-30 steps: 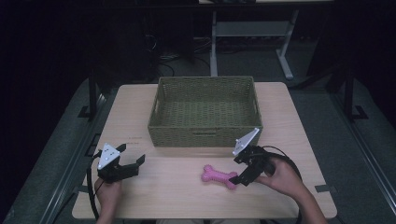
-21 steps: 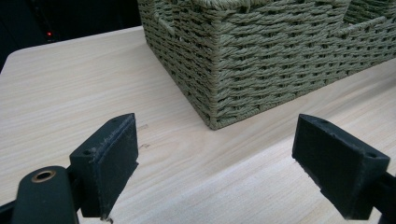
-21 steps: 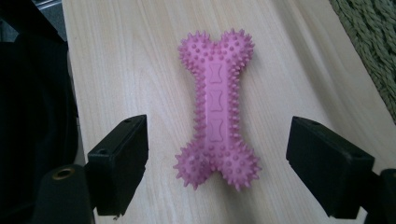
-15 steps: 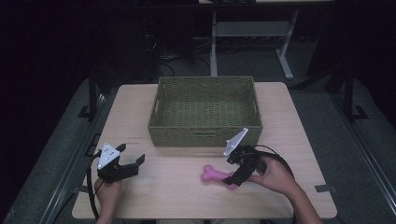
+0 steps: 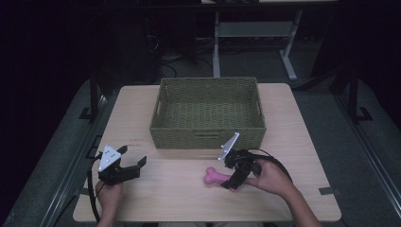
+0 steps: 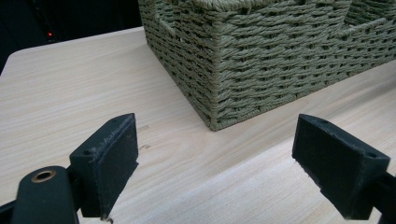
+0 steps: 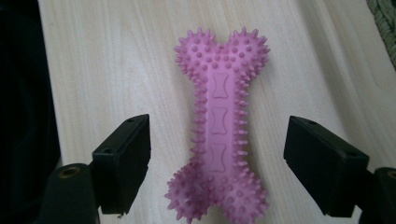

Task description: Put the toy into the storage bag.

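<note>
Two hand-held grippers work over a pale wooden worktop (image 5: 302,142), and each has its own role at this moment. The right hand-held gripper (image 7: 217,163) straddles a pink spiked toy bone (image 7: 218,126), which lies flat on the worktop just in front of a woven basket (image 5: 208,135). Its jaws stand wide on either side of the bone's narrow shaft and have just been closing a little, but the pads do not yet touch the spikes, so the bone rests free between them. Lining up across the slim middle rather than the knobbed ends looks deliberate: the shaft is the part narrow enough for the pads to pinch, and the flared ends would keep it from sliding out lengthwise.

From the high view, the bone (image 5: 216,176) sits near the person's right hand, close to the basket's front wall, a short lift away from the open top if that is where it is meant to go.

Meanwhile, the left hand-held gripper (image 6: 215,158) waits released and empty near the worktop's front left edge, its jaws spread and pointing toward the basket's near corner (image 6: 215,93), out of the other hand's way.
</note>
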`<state>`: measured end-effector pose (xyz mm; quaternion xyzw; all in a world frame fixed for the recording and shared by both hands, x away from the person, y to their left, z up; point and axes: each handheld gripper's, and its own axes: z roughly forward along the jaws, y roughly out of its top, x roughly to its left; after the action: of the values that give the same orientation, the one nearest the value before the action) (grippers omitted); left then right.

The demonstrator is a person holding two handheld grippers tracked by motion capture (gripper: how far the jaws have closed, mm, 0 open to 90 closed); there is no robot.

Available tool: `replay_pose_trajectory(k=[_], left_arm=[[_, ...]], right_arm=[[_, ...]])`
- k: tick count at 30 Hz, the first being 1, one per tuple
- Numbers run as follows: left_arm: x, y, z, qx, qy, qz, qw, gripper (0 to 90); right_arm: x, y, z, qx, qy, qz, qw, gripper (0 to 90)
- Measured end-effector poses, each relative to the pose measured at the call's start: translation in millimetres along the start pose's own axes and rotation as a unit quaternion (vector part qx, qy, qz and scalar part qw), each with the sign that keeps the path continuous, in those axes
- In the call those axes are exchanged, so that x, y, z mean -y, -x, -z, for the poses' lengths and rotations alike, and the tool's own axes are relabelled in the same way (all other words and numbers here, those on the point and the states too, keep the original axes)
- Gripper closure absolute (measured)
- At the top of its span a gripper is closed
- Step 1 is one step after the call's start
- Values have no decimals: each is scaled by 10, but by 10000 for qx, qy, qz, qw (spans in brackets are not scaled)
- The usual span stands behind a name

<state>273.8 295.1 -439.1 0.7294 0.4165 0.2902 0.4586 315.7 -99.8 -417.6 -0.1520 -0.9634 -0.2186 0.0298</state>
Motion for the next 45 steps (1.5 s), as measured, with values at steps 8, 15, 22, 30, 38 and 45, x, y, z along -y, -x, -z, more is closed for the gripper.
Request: replay_pose_trajectory(k=[8,15,22,30,38,45], left_arm=[[0,-1,-1,-1,-3,13,10000,138],[2,-1,-1,-4,-1,43,10000,139],[1,-4,-1,5,-3,48,10000,139],[3,-10,-1,2,4,65,10000,139],[3,-12,7,0,11,61,10000,139],[3,-14,15,1,26,52,10000,138]], right_arm=[[-45,25,-132,-29,-215,28,9998,303],[-66,28,-226,14,-422,112,9990,408],[-72,21,-254,118,-485,236,9985,487],[-94,-1,-268,70,-525,336,9980,561],[-107,8,-241,40,-574,348,9977,581],[-130,71,-82,-87,-344,297,9989,582]])
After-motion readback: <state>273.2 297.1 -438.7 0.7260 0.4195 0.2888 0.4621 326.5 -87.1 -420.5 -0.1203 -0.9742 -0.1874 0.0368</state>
